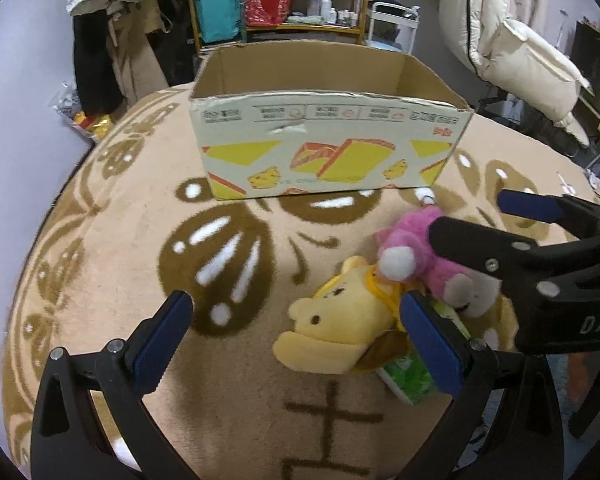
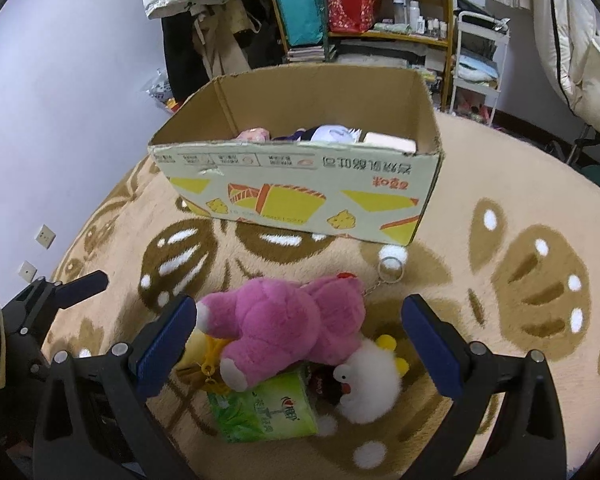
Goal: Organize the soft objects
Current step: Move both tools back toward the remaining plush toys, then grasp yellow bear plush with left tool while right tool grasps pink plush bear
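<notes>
Soft toys lie in a small heap on a tan blanket with a brown pattern, in front of an open cardboard box. On top is a pink plush toy with white paws, lying on its side, a keyring on a short chain trailing from it toward the box. Under its lower end sits a green tissue pack, and just beside that, touching the pink toy, is a white fluffy toy with yellow bits. A yellow plush toy lies on the left side of the heap, partly under the pink one, its face turned up in the left wrist view.

The box stands on the blanket beyond the heap, well apart from it, with a few soft things already inside: something pink, something white and dark, and a pale block at the right end.

The right hand-held gripper is spread wide, its blue pads either side of the pink toy; the left pad is just at a white paw, the right pad clear of it. The left hand-held gripper is also spread, with the yellow toy's head between its fingers, the right pad close against the toy.

Behind the blanket are shelves with bags and bottles, and hanging coats.
</notes>
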The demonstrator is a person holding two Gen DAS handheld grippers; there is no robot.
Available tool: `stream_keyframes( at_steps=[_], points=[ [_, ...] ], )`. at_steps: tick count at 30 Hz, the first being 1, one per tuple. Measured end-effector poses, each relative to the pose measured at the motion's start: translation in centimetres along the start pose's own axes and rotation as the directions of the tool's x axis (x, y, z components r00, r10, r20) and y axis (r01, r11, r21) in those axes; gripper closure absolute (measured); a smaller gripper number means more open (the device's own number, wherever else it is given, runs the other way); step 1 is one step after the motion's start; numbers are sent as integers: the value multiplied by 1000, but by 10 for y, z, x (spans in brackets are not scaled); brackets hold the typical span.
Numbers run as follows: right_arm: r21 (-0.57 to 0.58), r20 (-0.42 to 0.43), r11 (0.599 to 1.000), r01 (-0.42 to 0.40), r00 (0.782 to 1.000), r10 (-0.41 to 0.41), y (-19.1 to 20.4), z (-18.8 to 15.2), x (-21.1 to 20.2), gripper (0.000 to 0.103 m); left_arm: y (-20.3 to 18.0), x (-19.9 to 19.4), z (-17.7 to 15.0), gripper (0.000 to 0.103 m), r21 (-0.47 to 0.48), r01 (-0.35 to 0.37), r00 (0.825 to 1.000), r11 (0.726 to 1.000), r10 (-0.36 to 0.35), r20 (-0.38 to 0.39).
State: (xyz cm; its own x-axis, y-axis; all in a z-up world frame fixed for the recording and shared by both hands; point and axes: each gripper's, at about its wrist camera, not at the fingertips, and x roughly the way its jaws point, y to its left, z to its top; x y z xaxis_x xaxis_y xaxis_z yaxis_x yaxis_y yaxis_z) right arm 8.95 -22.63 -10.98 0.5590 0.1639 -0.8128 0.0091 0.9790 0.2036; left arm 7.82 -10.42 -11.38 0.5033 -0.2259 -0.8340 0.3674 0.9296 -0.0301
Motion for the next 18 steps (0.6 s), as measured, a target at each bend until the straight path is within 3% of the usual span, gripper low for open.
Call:
stream_keyframes(
  at_steps=[13,18],
  points=[
    [65,-128,996,-60,989,68,-15,-7,29,0,-15,21,-2,1,14,69,995,998,-68,-68],
    [93,-142,993,-75,986,88,-20,-8,33,0,-22,33,-6,1,32,55,993,998,-52,-106]
  ],
)
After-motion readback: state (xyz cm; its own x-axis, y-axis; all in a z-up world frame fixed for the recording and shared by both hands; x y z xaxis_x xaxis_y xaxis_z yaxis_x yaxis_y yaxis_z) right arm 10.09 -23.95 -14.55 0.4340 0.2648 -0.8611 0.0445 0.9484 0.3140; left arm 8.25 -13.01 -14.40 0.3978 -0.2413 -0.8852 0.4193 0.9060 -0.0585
